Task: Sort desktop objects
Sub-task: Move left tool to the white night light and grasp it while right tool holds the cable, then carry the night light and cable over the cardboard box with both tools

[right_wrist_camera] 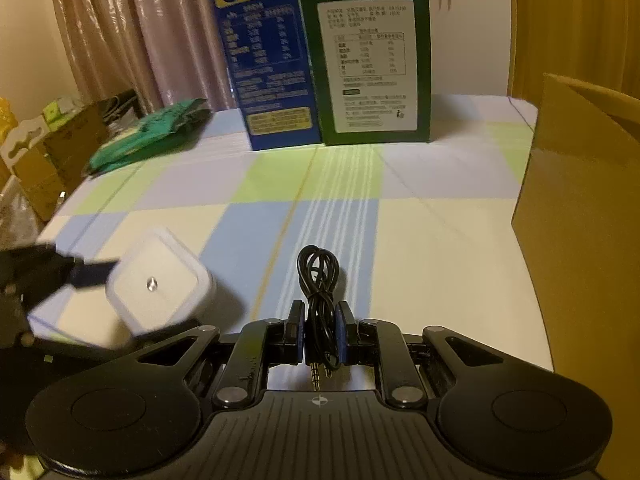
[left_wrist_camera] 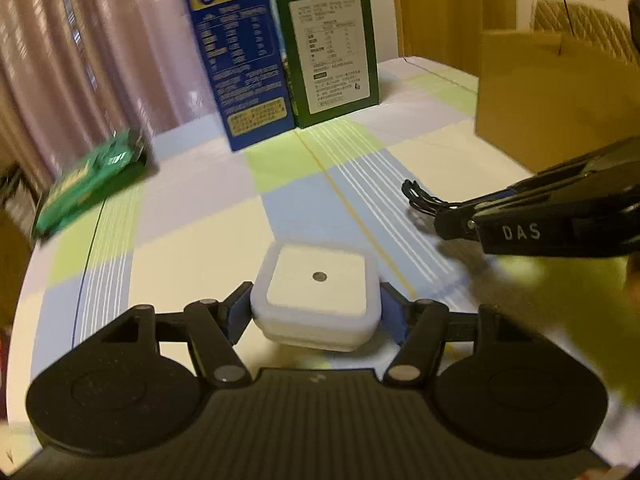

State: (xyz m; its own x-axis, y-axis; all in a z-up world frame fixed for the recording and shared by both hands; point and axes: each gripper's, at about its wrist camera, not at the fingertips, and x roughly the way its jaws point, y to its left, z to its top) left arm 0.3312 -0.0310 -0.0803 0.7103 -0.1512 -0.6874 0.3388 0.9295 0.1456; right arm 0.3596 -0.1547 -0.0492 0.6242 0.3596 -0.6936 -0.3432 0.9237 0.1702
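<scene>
Left tongs [left_wrist_camera: 316,312] pinch white square box [left_wrist_camera: 316,300] by opposite sides, clear of the checked tabletop [left_wrist_camera: 200,220]. Right tongs [right_wrist_camera: 320,334] pinch coiled black cable [right_wrist_camera: 318,280] mid-bundle. Box: rigid, light, probably slick plastic; flat sides suit it. Cable: limp; grip the gathered loops.

"DAS" in white letters on the right gripper [left_wrist_camera: 456,220] finger; blue carton [right_wrist_camera: 264,60] and green carton [right_wrist_camera: 368,60] carry printed label panels, text too blurred to read.
</scene>
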